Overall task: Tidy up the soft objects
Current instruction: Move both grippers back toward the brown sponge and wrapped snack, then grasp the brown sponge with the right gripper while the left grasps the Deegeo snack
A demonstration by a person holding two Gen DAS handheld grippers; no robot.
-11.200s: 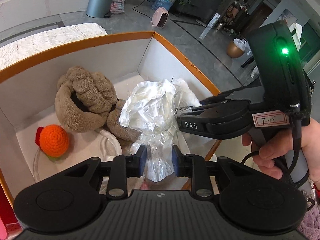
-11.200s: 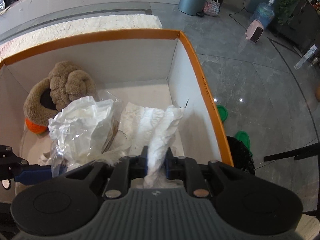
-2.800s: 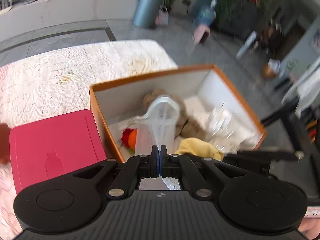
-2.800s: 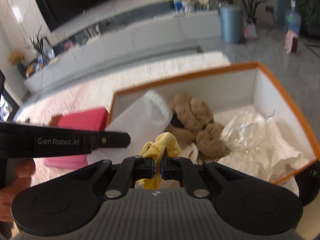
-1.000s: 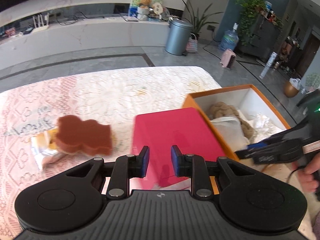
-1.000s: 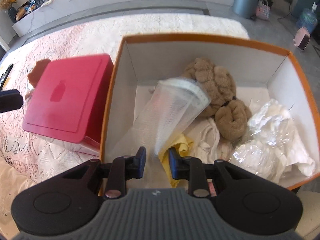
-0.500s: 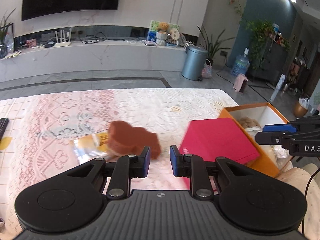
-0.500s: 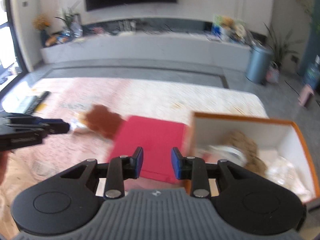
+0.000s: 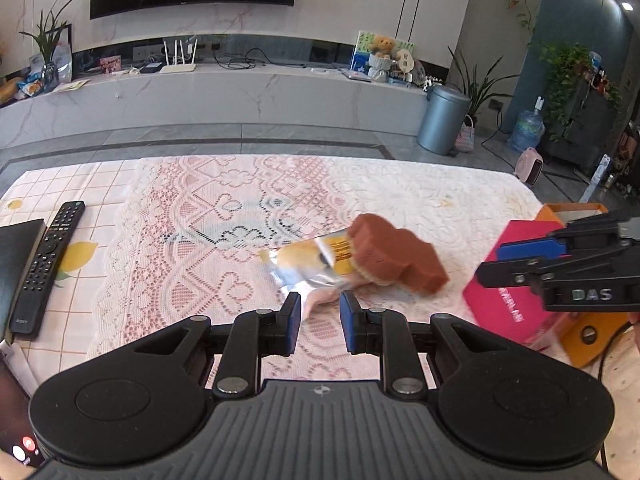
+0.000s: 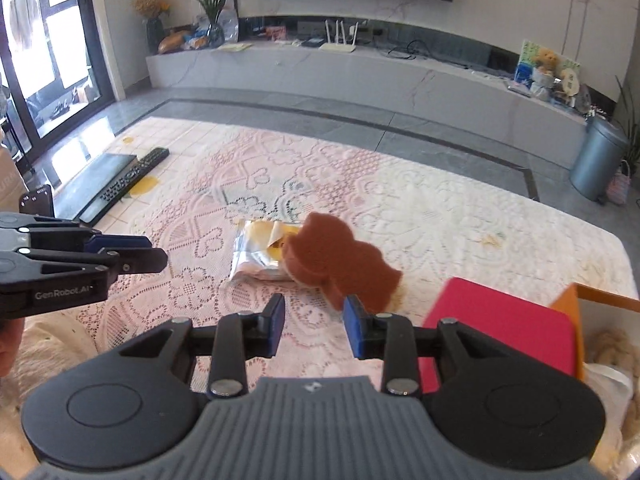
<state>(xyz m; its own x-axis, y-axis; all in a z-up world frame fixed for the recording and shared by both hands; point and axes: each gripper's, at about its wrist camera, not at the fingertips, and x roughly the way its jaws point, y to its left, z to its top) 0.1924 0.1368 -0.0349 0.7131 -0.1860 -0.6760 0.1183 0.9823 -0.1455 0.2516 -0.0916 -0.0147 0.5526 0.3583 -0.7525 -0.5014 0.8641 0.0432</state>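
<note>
A brown, lobed soft sponge [image 9: 396,258] [image 10: 340,268] lies on the lace cloth, partly over a clear packet with yellow contents [image 9: 306,266] [image 10: 256,256]. My left gripper [image 9: 320,322] is open just short of the packet's near corner, gripping nothing. My right gripper [image 10: 314,326] is open too, with its right finger just in front of the sponge's near edge. Each gripper shows in the other's view: the right gripper [image 9: 490,262] at the right, the left gripper [image 10: 156,251] at the left. The orange box [image 10: 568,300] of soft things sits at the far right.
A red lid [image 9: 516,280] [image 10: 500,332] lies between the sponge and the orange box [image 9: 576,214]. A black remote [image 9: 46,266] [image 10: 132,180] and a flat black slab [image 10: 100,184] rest at the table's left end. Lace cloth [image 9: 192,240] covers the table.
Both views have swung left, away from the orange box, to the sponge and packet, which are now closer to both grippers. The right jaws stand a little wider.
</note>
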